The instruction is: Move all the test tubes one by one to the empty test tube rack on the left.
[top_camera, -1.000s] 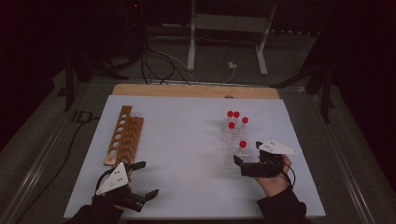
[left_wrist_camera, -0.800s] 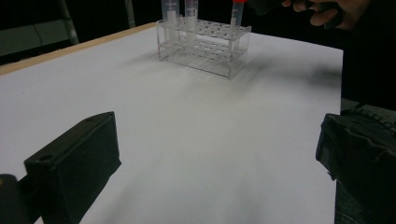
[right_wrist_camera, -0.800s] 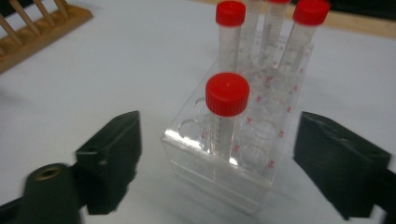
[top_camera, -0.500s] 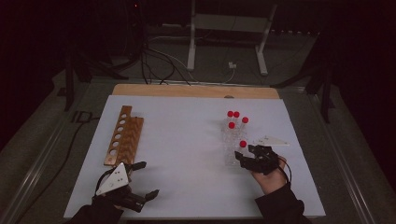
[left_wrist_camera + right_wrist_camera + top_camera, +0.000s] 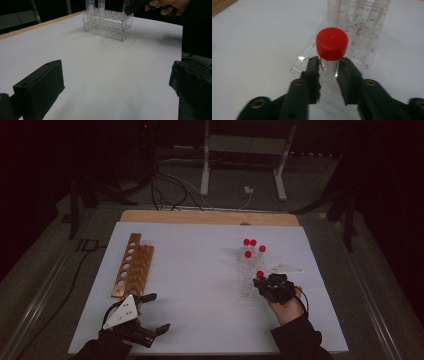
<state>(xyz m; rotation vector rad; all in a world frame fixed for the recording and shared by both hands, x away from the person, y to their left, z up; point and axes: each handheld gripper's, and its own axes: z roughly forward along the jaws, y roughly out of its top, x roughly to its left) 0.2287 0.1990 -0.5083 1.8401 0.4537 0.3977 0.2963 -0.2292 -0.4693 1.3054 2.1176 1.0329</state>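
**High view first: my right jaws are clamped on a red-capped tube at the clear rack**

High view: my right gripper (image 5: 261, 284) sits at the near end of the clear rack (image 5: 248, 270) on the right side of the white table (image 5: 200, 285), pressed up against the red-capped tube (image 5: 259, 274) standing in that end. Four more red-capped tubes (image 5: 249, 243) stand farther back in the same rack. My left gripper (image 5: 150, 312) rests near the front left edge of the table, just this side of the wooden rack (image 5: 132, 272), with its jaws spread and nothing between them.

Left gripper view: my two black jaws stand wide apart over bare white table. Across the table stands the clear rack (image 5: 108, 23) with upright tubes in it, and my right hand (image 5: 166, 4) reaches in at its corner.

Right gripper view: my right gripper (image 5: 329, 66) has just been closing, and its fingers (image 5: 313, 68) now press on both sides of the clear body of the red-capped tube (image 5: 332, 43), just under the cap. The tube stands upright in the end of the clear rack (image 5: 367, 50), with other tubes behind it.
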